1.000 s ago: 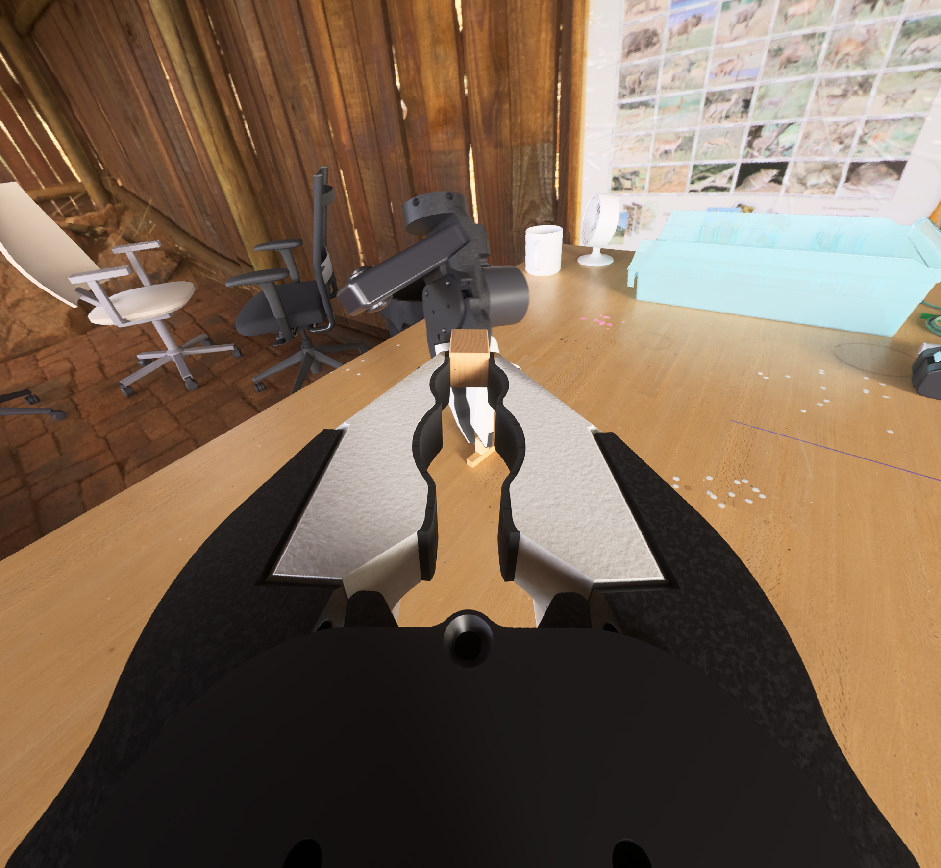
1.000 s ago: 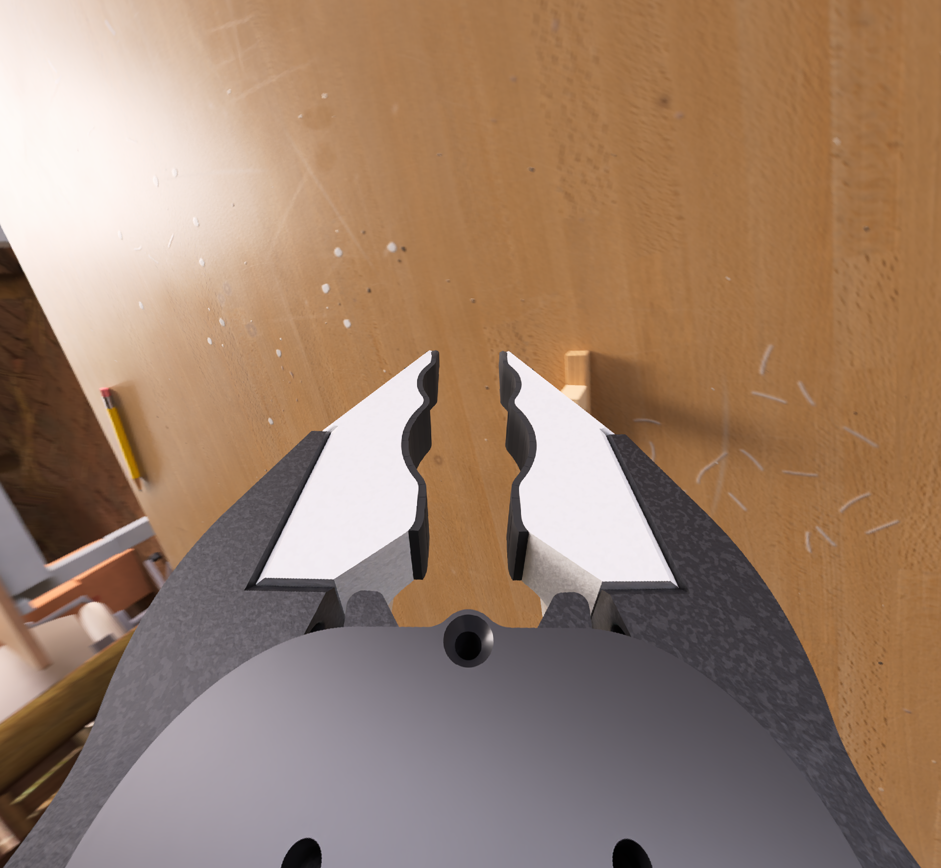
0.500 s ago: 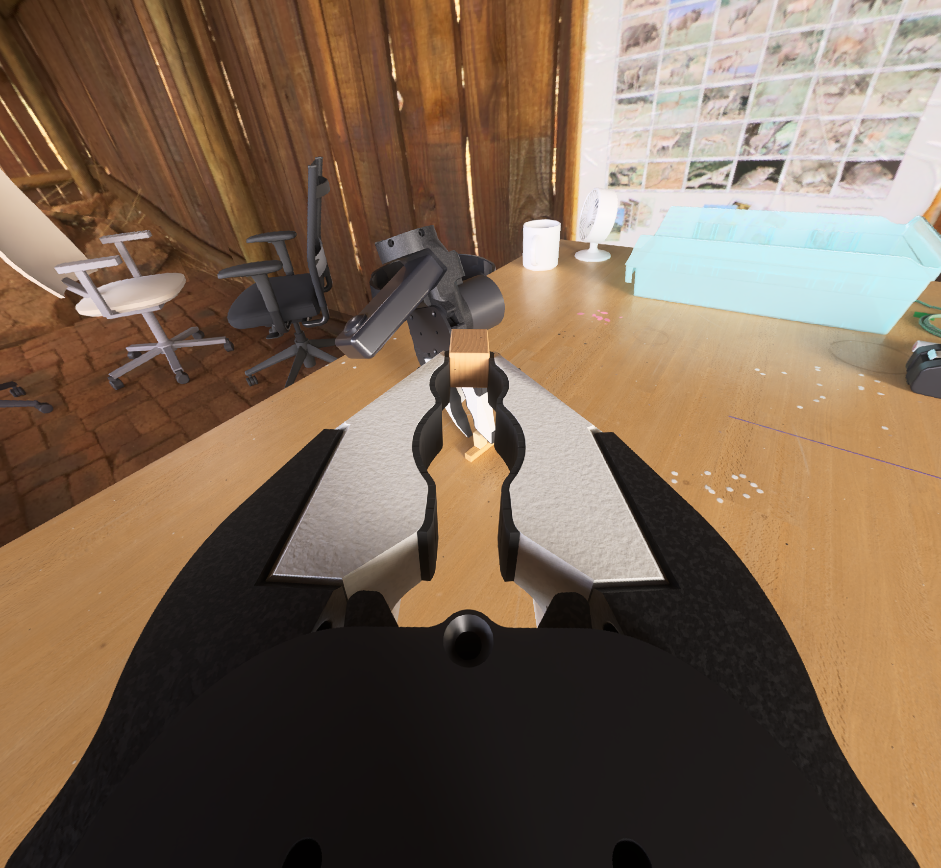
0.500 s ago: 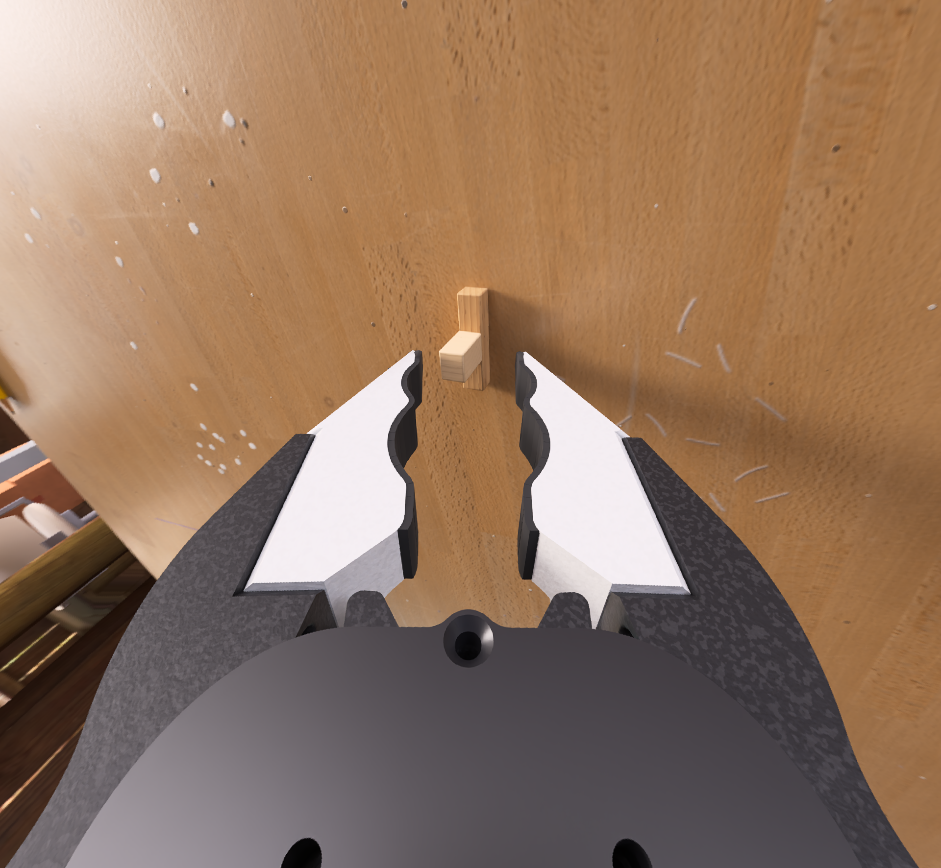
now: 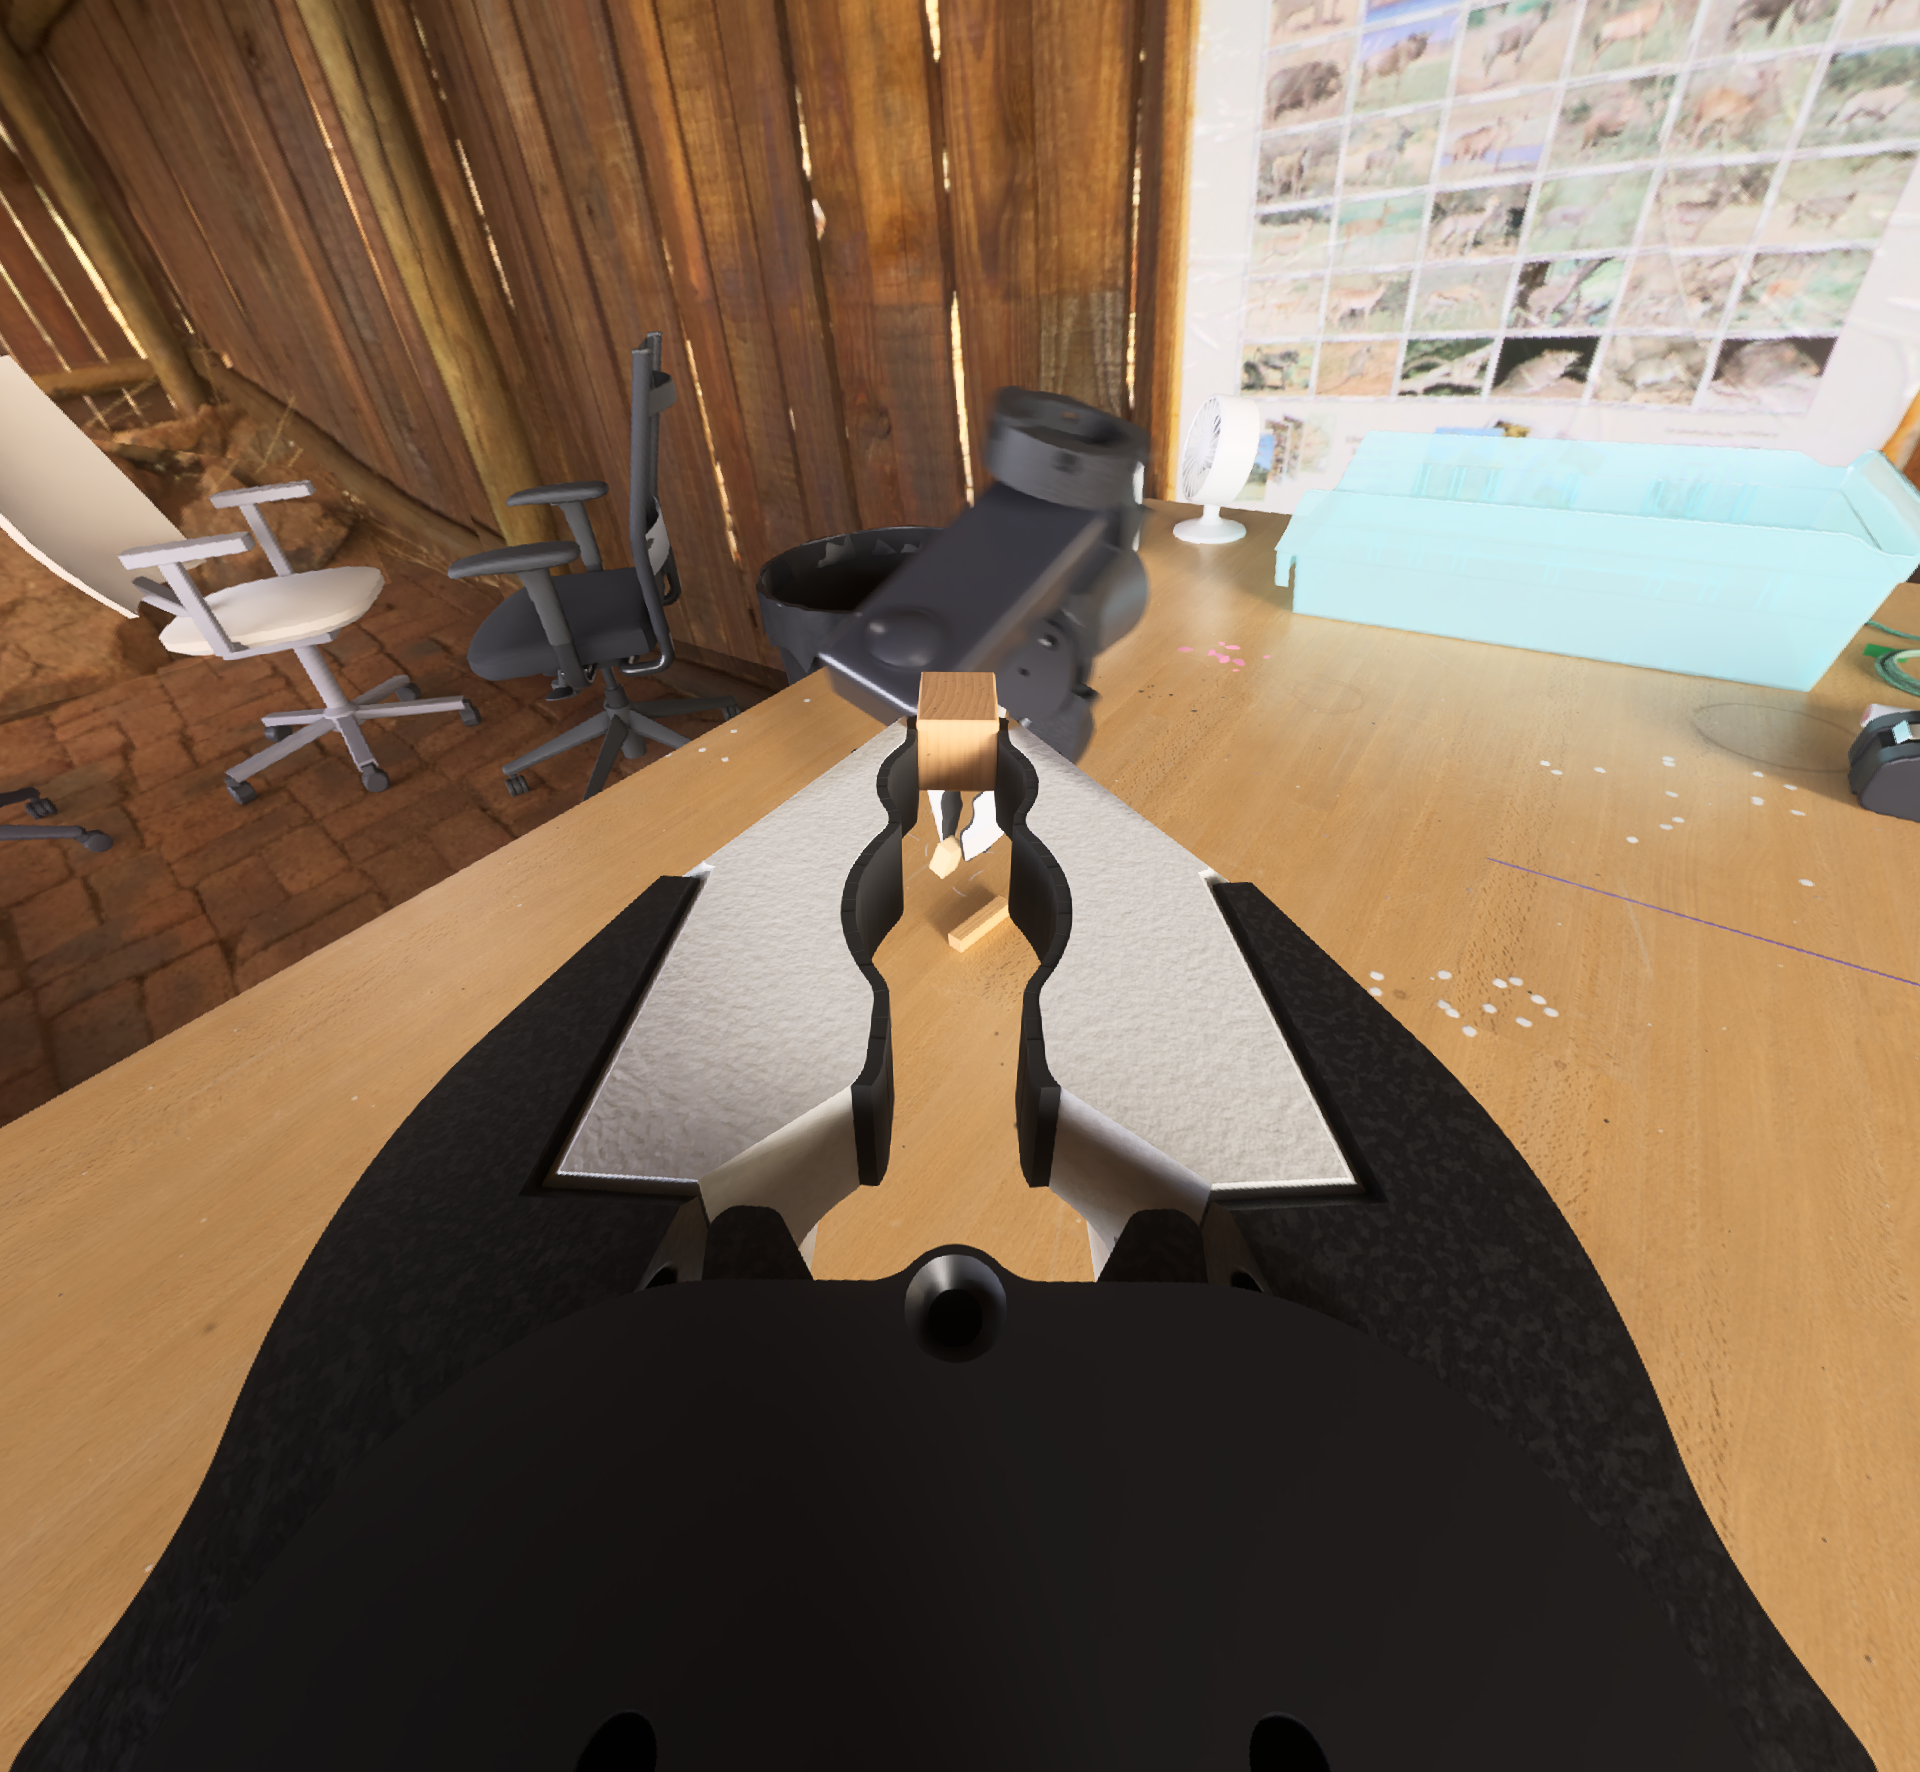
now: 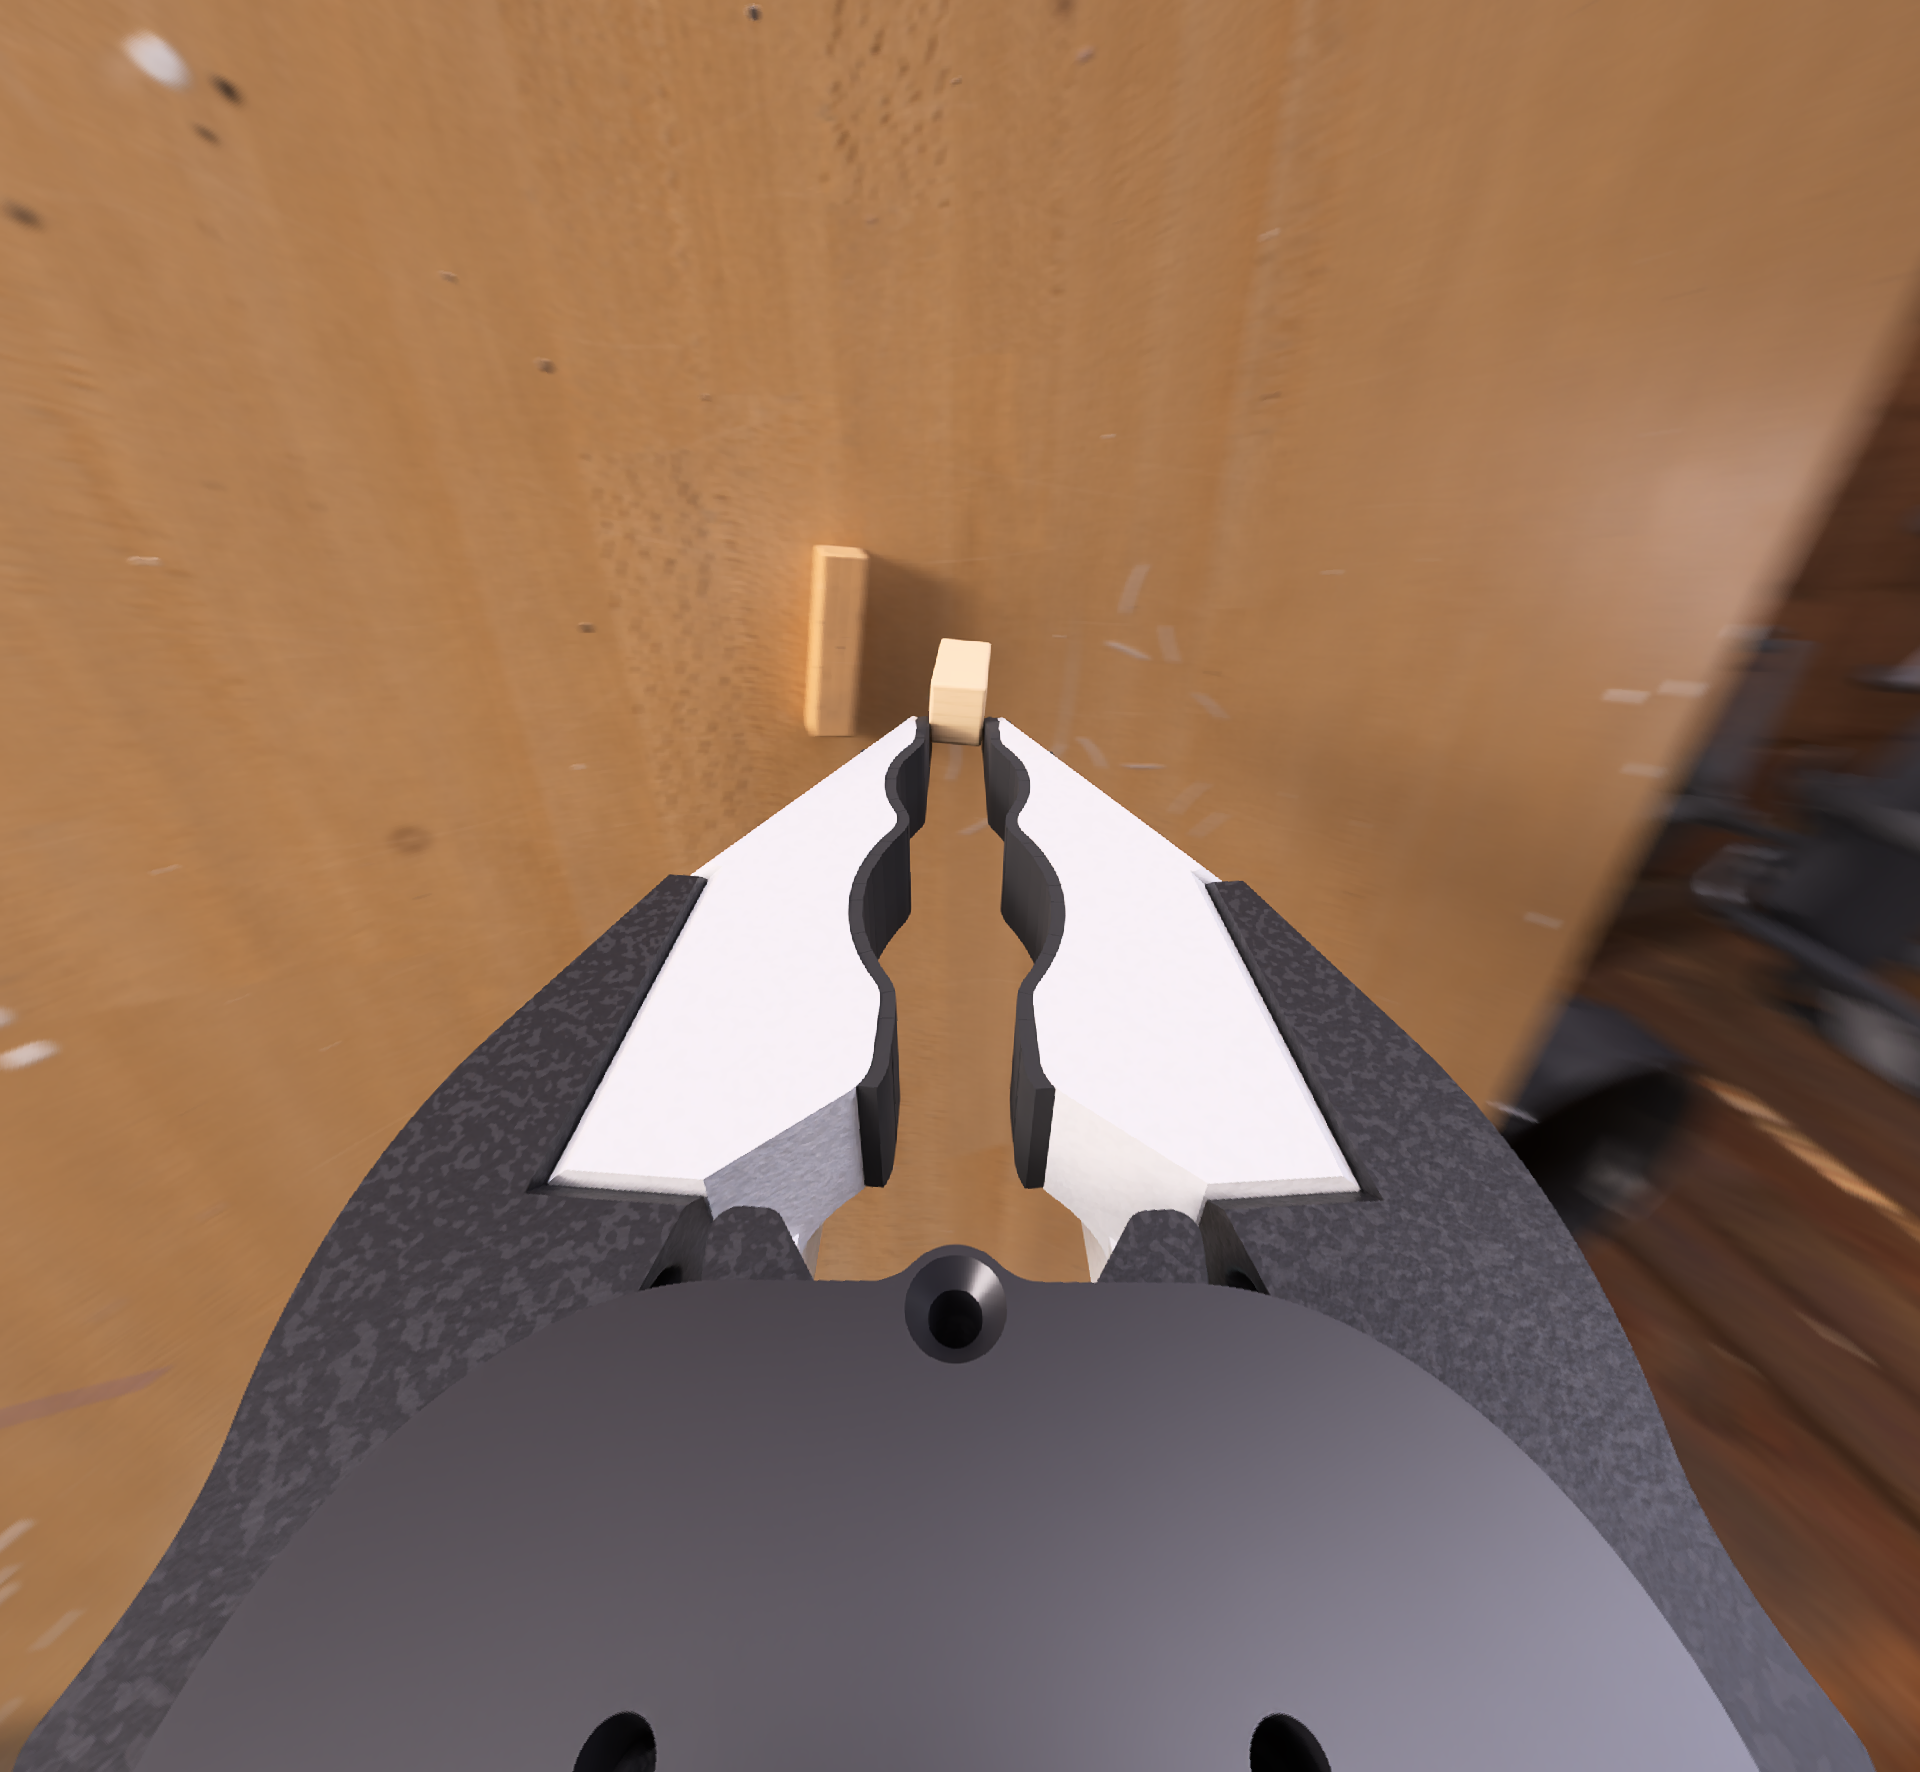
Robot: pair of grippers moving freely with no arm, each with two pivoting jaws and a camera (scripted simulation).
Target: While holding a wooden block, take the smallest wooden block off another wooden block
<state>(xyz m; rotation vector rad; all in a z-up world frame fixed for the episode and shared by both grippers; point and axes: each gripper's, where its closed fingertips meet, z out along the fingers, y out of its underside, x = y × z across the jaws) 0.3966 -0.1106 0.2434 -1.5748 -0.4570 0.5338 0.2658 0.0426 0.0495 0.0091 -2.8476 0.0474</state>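
My left gripper [image 5: 957, 766] is shut on a wooden cube [image 5: 956, 758] and holds it above the table. My right gripper [image 6: 957, 733] is shut on the smallest wooden block [image 6: 958, 692], a pale little cube, and holds it lifted off and to the right of a flat pale wooden block [image 6: 835, 640] that lies on the table. In the left wrist view the right gripper [image 5: 961, 839] hangs over the table beyond my fingers, with the small cube [image 5: 944, 859] at its tips above the flat block [image 5: 978, 923].
The wooden table [image 5: 1455, 1047] has its left edge near the blocks. A light blue bin [image 5: 1590, 559], a white fan [image 5: 1218, 486] and a dark device [image 5: 1886, 772] stand at the far right. Office chairs [image 5: 582, 600] stand on the brick floor to the left.
My right gripper has closed on the small cube and lifted it off the flat block, moving it to the right. My left gripper keeps its cube.
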